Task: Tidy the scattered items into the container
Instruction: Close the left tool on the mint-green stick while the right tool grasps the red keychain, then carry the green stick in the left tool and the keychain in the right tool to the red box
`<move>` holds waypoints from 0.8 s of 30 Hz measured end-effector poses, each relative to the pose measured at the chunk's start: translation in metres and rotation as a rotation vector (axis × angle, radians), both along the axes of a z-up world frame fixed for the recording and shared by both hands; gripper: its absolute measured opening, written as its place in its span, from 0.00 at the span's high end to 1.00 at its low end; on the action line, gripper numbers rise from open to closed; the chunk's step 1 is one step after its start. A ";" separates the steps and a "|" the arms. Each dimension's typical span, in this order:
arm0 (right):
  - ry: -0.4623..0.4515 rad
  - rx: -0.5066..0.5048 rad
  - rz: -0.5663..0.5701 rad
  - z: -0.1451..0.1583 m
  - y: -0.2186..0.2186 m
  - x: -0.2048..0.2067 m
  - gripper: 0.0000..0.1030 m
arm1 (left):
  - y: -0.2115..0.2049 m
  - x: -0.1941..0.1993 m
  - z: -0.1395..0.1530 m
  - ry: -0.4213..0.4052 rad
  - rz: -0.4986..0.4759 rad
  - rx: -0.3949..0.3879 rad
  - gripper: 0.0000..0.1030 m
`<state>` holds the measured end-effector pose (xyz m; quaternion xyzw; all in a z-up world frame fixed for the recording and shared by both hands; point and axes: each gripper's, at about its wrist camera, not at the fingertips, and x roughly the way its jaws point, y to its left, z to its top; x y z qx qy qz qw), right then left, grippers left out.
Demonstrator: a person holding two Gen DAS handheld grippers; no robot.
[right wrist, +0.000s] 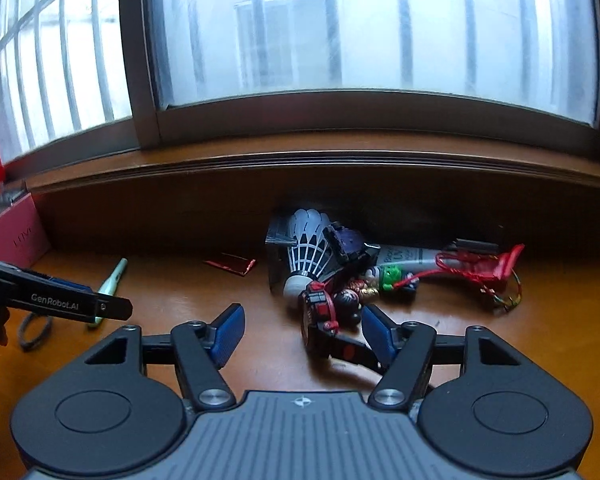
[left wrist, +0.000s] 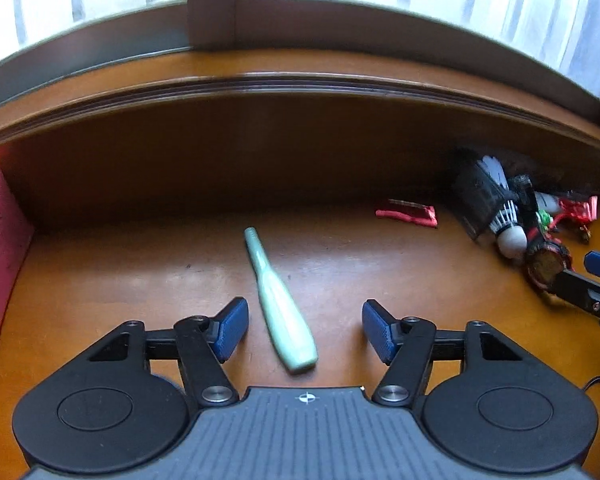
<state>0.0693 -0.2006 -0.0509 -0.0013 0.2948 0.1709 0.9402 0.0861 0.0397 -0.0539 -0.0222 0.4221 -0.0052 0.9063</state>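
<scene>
Left gripper is over the wooden table, jaws apart w/ the mint-green handle lying between the blue pads, thick end nearest the camera; neither pad touches it, so nothing is gripped yet. The handle lies at a slant to the jaw line, thin ribbed end pointing far and slightly left. Right gripper is likewise unclenched, empty. Its right pad sits just beside the strap of the red-and-black watch, near edge of the clutter pile; contact can't be confirmed. The pile holds a shuttlecock, a white tube and a red tasselled charm, all close under the window sill. A red foil wrapper lies apart, left of the pile. The container looks to be the pink box at far left; its inside isn't visible from either view. Step in hand, judged: left to take the handle, right to take the watch. Recommend: square the left jaws across the thick part of the handle before closing, as the taper may slip fwd. Right should centre on the watch body, not the strap, and lift clear w/o dragging the neighbouring trinkets.
</scene>
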 end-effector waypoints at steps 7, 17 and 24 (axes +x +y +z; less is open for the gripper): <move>0.051 -0.011 0.014 -0.015 0.003 0.022 0.54 | -0.010 0.002 -0.003 -0.031 -0.013 0.046 0.49; 0.072 0.007 0.003 -0.023 0.003 0.027 0.76 | -0.004 -0.006 0.001 -0.055 -0.013 -0.033 0.82; 0.056 0.075 -0.016 -0.008 -0.001 0.011 0.81 | -0.007 -0.023 0.016 -0.104 -0.028 -0.002 0.82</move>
